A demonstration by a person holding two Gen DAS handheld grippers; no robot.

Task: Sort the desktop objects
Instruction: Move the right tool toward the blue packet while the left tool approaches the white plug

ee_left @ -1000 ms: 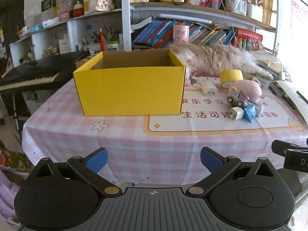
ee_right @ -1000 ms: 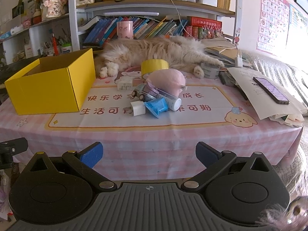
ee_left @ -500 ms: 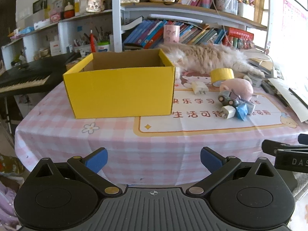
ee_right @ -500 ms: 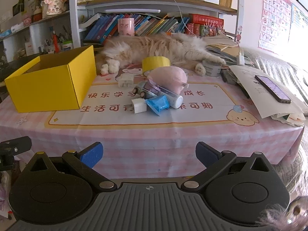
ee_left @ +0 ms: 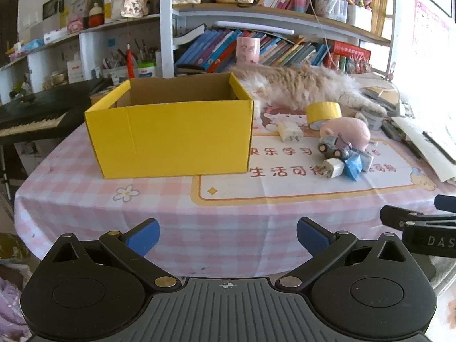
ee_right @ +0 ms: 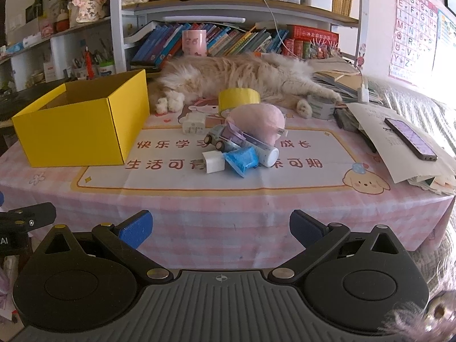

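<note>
The left tongs (ee_left: 227,235) are spread wide and hold nothing, hanging in front of the near edge of the table (ee_left: 85,199), well short of everything on it. The right tongs (ee_right: 219,228) are likewise wide apart and bare, facing the same edge further right; their black body shows at the right border of the left view. Straight ahead of the left tongs stands a yellow box (ee_left: 173,139), open-topped, on the pink checked cloth, its inside not visible beyond the brown walls. Right of the box, on a printed mat (ee_right: 176,176), lies a small heap: a white plug (ee_right: 212,162) touching a blue packet (ee_right: 242,161), behind them a toy car (ee_right: 218,139) and a tube (ee_right: 263,152) leaning against a pink plush (ee_right: 256,122). A second white plug (ee_right: 193,124) lies just beside the heap, toward the box, and a yellow tape roll (ee_right: 238,99) stands on edge behind the plush. A long-haired cat (ee_right: 242,74) lies stretched along the back of the table, one paw on a grey tape roll (ee_right: 322,107). At the right end, a phone (ee_right: 410,136) rests on loose papers (ee_right: 399,154). Shelves of books (ee_right: 228,40) rise behind, and a keyboard (ee_left: 28,116) sits left of the table.
</note>
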